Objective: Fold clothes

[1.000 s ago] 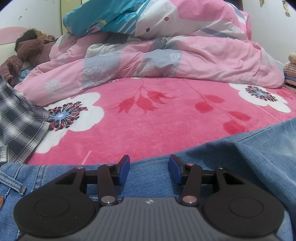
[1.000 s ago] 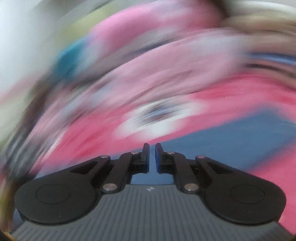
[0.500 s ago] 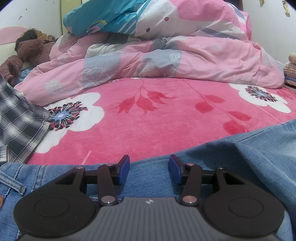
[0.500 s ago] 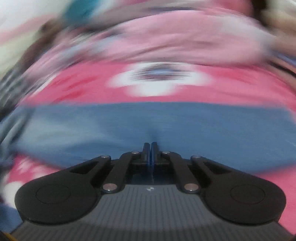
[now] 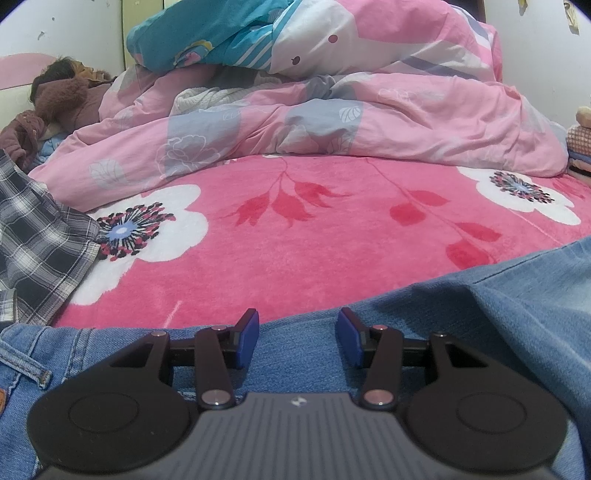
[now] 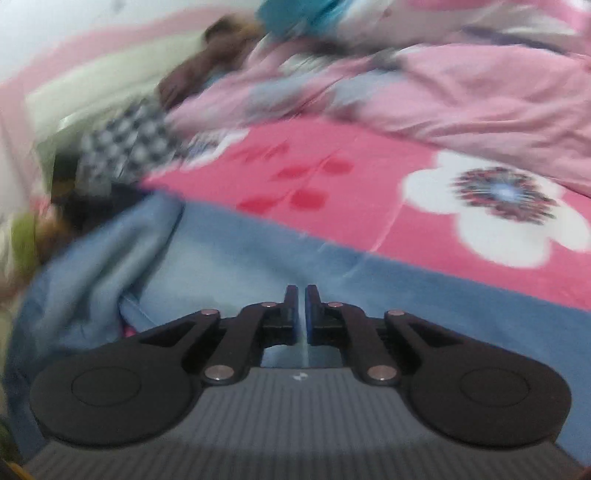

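- The jeans [image 5: 480,314] lie spread across the near edge of the pink floral blanket [image 5: 295,251], their waistband with a belt loop at the lower left of the left wrist view
- The left gripper [image 5: 297,334] sits low over the denim with its 2 blue pads parted; fabric shows in the gap, but nothing is pinched between them
- The right gripper [image 6: 300,315] has its jaws drawn almost together, only a thin slit left; a pale strip shows in that slit, though I cannot tell through the blur whether denim is caught there
- In the right wrist view the jeans [image 6: 240,266] bunch into a fold at the left
- A plaid shirt [image 5: 33,240] lies at the left edge of the blanket, beside the jeans
- A rumpled pink quilt [image 5: 332,122] is heaped along the far side, with a teal and white cover [image 5: 236,33] on top
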{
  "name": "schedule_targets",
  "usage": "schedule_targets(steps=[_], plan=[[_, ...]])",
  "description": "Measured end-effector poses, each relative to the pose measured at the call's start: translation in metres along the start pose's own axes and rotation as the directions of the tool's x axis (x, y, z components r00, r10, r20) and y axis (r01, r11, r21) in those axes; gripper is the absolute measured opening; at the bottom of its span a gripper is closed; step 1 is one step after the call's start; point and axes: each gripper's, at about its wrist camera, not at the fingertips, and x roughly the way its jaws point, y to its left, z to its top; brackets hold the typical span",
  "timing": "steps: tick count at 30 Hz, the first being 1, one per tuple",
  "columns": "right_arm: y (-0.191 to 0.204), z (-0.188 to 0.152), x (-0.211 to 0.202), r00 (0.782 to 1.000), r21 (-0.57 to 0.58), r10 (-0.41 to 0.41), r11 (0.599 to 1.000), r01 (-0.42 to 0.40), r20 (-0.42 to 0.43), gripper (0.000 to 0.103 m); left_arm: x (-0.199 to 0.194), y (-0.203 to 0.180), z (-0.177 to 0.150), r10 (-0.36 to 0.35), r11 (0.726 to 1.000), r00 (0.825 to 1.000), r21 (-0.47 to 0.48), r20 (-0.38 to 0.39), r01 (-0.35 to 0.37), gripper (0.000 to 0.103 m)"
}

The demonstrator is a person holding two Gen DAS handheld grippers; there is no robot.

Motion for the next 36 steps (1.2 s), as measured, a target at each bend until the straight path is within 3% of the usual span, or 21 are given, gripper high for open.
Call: schedule_targets(steps=[2, 4, 6, 7, 10, 13, 14, 18, 20, 23, 24, 25, 26, 28, 29, 30, 32, 36], plan=[[-0.044, -0.01, -0.014, 0.997, 0.102, -0.073, 0.992, 0.071, 0.01, 0.0, 0.0, 0.0, 0.0, 0.001, 1.0, 1.0, 0.002, 0.0, -0.001, 0.049], [-0.101, -0.024, -0.038, 0.986, 0.244, -0.163, 0.958, 0.15, 0.036, 0.0, 0.0, 0.0, 0.0, 0.0, 1.0, 1.0, -0.001, -0.001, 0.0, 0.049], [-0.159, -0.043, -0.074, 0.952, 0.389, -0.301, 0.885, 0.256, 0.059, 0.0, 0.0, 0.001, 0.0, -0.001, 1.0, 1.0, -0.003, -0.001, 0.001, 0.049], [-0.184, -0.056, -0.093, 0.924, 0.457, -0.377, 0.834, 0.309, 0.062, 0.0, 0.0, 0.001, 0.0, -0.001, 1.0, 1.0, -0.003, -0.001, 0.001, 0.049], [-0.238, -0.094, -0.146, 0.802, 0.577, -0.597, 0.664, 0.475, 0.027, 0.0, 0.0, 0.001, 0.0, -0.002, 1.0, 1.0, -0.003, -0.002, 0.002, 0.05], [-0.25, -0.116, -0.183, 0.641, 0.648, -0.766, 0.462, 0.605, -0.053, 0.003, 0.0, 0.002, 0.0, -0.003, 1.0, 1.0, -0.006, -0.002, 0.003, 0.05], [-0.25, -0.122, -0.193, 0.599, 0.668, -0.798, 0.409, 0.622, -0.069, 0.005, 0.001, 0.002, 0.0, -0.003, 1.0, 1.0, -0.006, -0.002, 0.003, 0.05], [-0.217, -0.136, -0.214, 0.615, 0.747, -0.788, 0.425, 0.511, 0.028, 0.005, 0.0, 0.002, 0.0, -0.003, 1.0, 1.0, -0.006, -0.001, 0.003, 0.05], [-0.189, -0.133, -0.213, 0.673, 0.756, -0.73, 0.505, 0.416, 0.117, 0.006, 0.0, 0.002, 0.0, -0.004, 1.0, 1.0, -0.007, -0.001, 0.003, 0.05], [-0.154, -0.134, -0.201, 0.774, 0.722, -0.61, 0.612, 0.323, 0.171, 0.011, 0.0, 0.002, 0.0, -0.004, 1.0, 1.0, -0.009, -0.001, 0.004, 0.05], [-0.145, -0.137, -0.197, 0.792, 0.71, -0.589, 0.626, 0.322, 0.161, 0.016, 0.0, 0.002, -0.001, -0.004, 1.0, 1.0, -0.009, 0.0, 0.004, 0.05], [-0.139, -0.141, -0.195, 0.786, 0.705, -0.606, 0.608, 0.364, 0.118, 0.017, 0.0, 0.002, -0.001, -0.004, 1.0, 1.0, -0.009, 0.0, 0.004, 0.05], [-0.135, -0.147, -0.195, 0.775, 0.71, -0.628, 0.579, 0.401, 0.074, 0.017, -0.001, 0.002, 0.0, -0.003, 1.0, 1.0, -0.008, 0.0, 0.003, 0.05], [-0.133, -0.167, -0.213, 0.723, 0.773, -0.691, 0.453, 0.445, -0.011, 0.017, -0.001, 0.002, 0.0, -0.003, 1.0, 1.0, -0.008, 0.001, 0.003, 0.05], [-0.126, -0.177, -0.228, 0.696, 0.807, -0.718, 0.396, 0.438, -0.026, 0.018, -0.001, 0.002, 0.0, -0.003, 1.0, 1.0, -0.009, 0.0, 0.003, 0.05], [-0.117, -0.185, -0.242, 0.673, 0.826, -0.739, 0.364, 0.43, -0.025, 0.019, -0.001, 0.001, 0.0, -0.003, 1.0, 1.0, -0.008, 0.0, 0.003, 0.05], [-0.091, -0.187, -0.277, 0.616, 0.826, -0.788, 0.341, 0.449, -0.009, 0.019, -0.001, 0.001, 0.0, -0.003, 1.0, 1.0, -0.008, 0.001, 0.003, 0.05], [-0.017, -0.165, -0.35, 0.47, 0.765, -0.88, 0.349, 0.542, 0.068, 0.019, 0.0, 0.002, 0.0, -0.002, 1.0, 1.0, -0.008, 0.0, 0.002, 0.051]])
